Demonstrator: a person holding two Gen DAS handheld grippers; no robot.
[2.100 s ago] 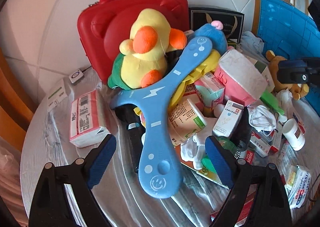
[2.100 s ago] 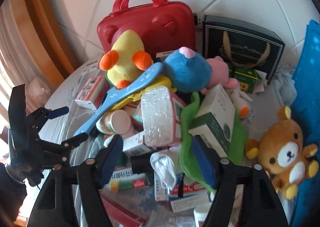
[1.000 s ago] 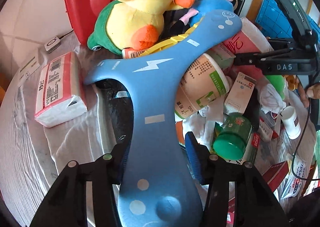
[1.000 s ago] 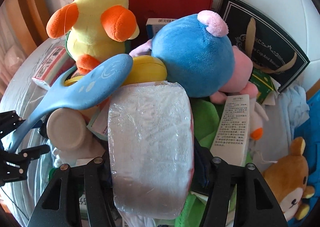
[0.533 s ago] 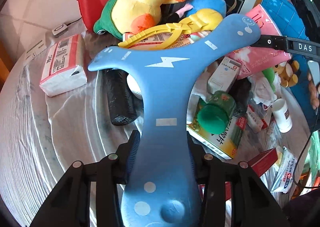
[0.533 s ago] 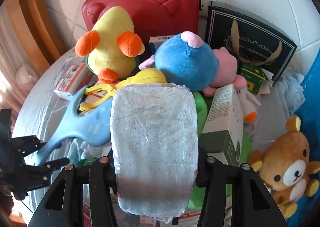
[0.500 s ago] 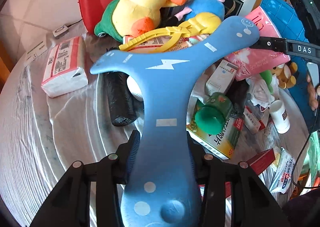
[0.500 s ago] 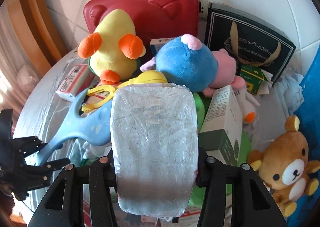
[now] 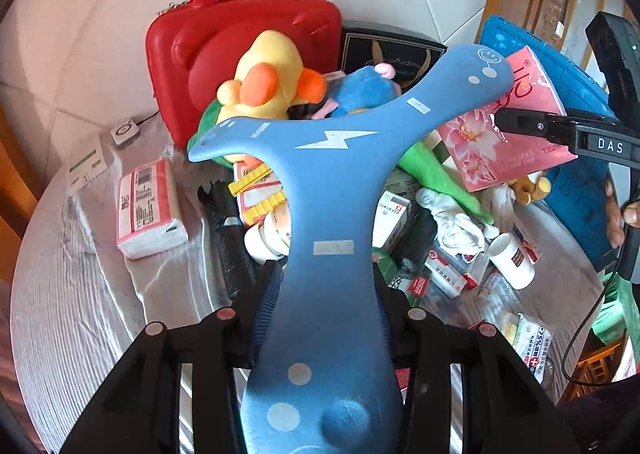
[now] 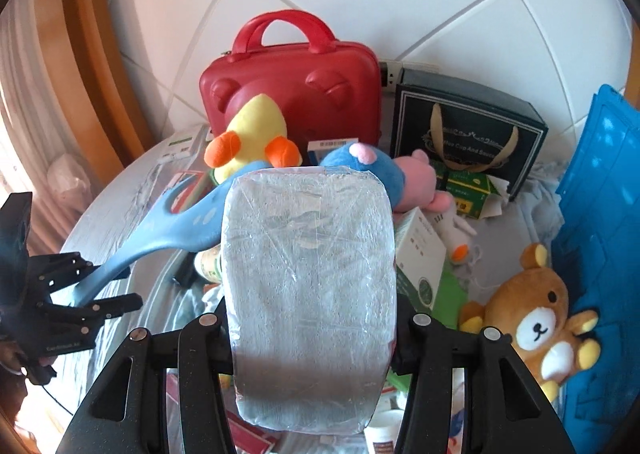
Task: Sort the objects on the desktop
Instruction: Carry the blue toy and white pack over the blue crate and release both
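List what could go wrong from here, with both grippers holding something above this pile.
1. The blue boomerang is held by one arm only in the left gripper; its far tip sits close to the pink tissue pack in the right gripper, so the two loads may collide.
2. Its other arm hangs near the yellow duck plush and could knock it off the heap.
3. The pack's plastic wrap looks slick and might slip from the jaws.
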